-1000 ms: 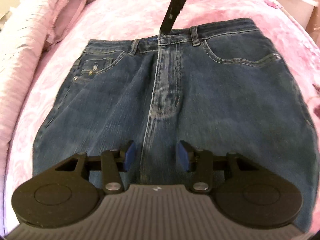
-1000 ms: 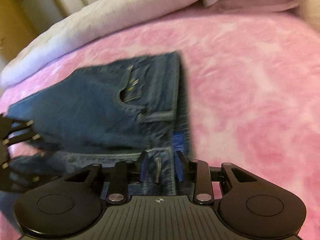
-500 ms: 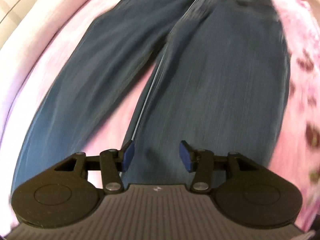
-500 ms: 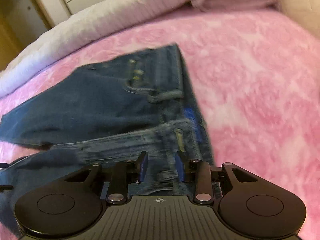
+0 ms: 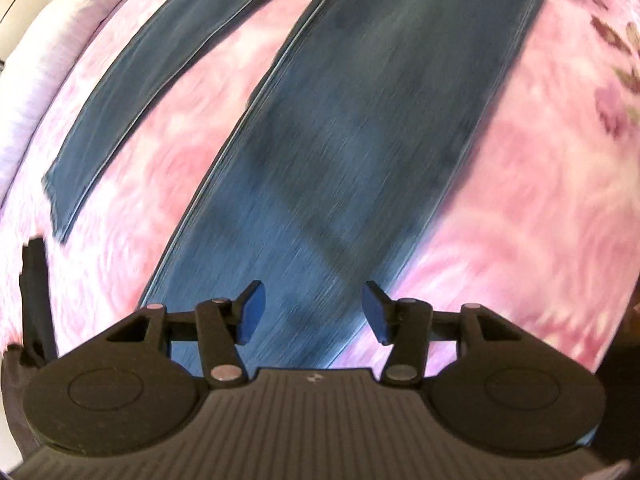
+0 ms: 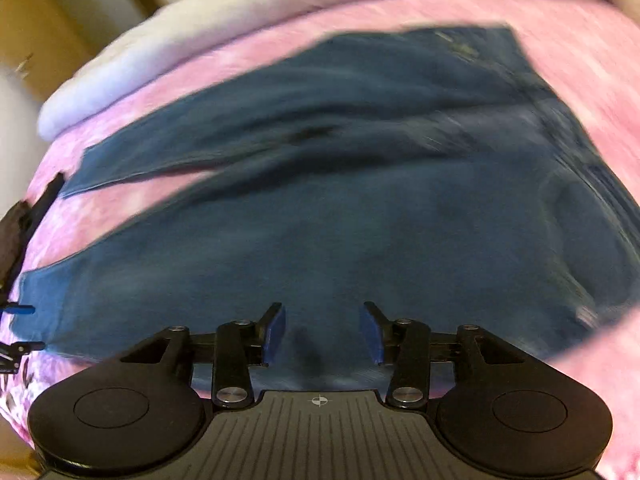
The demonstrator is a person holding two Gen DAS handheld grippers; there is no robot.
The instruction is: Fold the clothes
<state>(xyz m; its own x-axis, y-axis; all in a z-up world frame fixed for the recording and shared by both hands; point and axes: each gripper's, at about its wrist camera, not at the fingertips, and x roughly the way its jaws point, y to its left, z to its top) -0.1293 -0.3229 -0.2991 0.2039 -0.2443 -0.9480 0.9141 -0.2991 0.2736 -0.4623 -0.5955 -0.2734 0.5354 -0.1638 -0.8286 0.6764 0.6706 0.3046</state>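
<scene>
Dark blue jeans (image 5: 360, 140) lie flat on a pink bedspread (image 5: 520, 200), with the two legs spread apart in a V. My left gripper (image 5: 314, 314) hovers open over the lower part of the nearer leg, nothing between its blue pads. In the right wrist view the jeans (image 6: 360, 220) run sideways, with the waist at the right and the legs to the left. My right gripper (image 6: 322, 332) stands open above the thigh area and holds no cloth. Both views are blurred by motion.
A white quilt (image 6: 168, 40) is rolled along the far side of the bed. Wooden cupboard doors (image 6: 48, 20) stand behind it. A dark object (image 5: 36, 280) shows at the left edge of the left wrist view. Black gripper parts (image 6: 16, 240) show at the left edge of the right wrist view.
My right gripper was shut on the waistband; it has let go, opened and pulled back over the thigh. My left gripper, open throughout, has travelled from the hips down along the legs.
</scene>
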